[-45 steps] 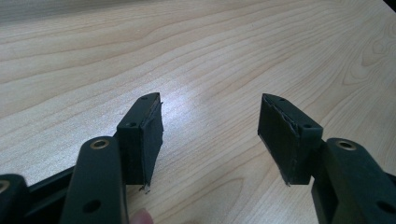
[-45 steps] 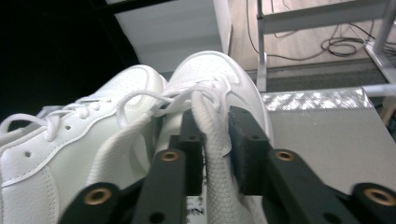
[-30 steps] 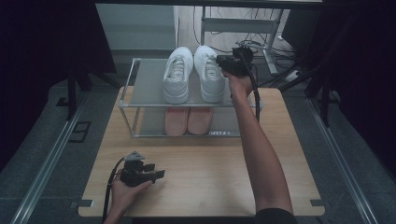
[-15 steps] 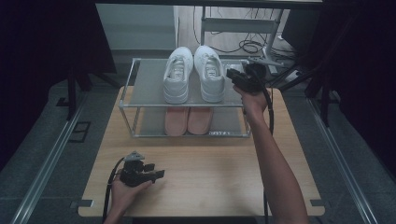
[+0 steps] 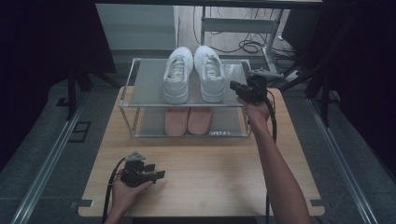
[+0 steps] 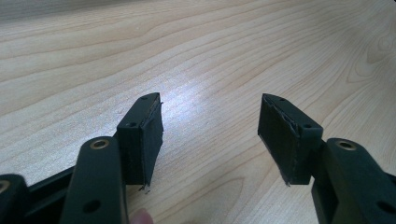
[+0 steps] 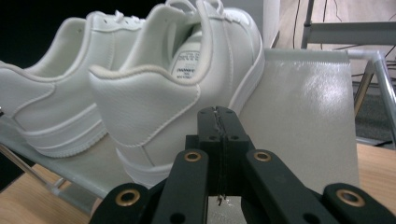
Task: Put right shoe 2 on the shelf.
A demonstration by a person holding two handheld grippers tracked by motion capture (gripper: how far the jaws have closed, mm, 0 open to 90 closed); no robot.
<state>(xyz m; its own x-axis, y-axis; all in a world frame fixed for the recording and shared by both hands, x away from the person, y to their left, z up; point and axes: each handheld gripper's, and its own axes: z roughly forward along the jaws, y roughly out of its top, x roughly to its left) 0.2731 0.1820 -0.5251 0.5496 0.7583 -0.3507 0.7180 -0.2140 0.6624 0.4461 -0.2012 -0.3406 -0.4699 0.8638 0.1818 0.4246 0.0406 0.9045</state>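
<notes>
Right gripper (image 5: 238, 87) has pulled back off the white shoes (image 5: 194, 74) to the rack (image 5: 233, 74)'s right end, jaws just closed empty; left gripper (image 5: 159, 174) sits open near the rack.

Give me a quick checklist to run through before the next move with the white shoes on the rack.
1. White shoes side by side on the rack's top shelf: ok.
2. Right hand-held gripper free of any load: ok, jaws have just closed together on nothing, close by the heel of the right white shoe.
3. Right hand-held gripper ready to grasp: not ok, must reopen.
4. Left hand-held gripper open, resting low over the table: ok.
5. Pink shoes sitting on the lower shelf: ok.
</notes>
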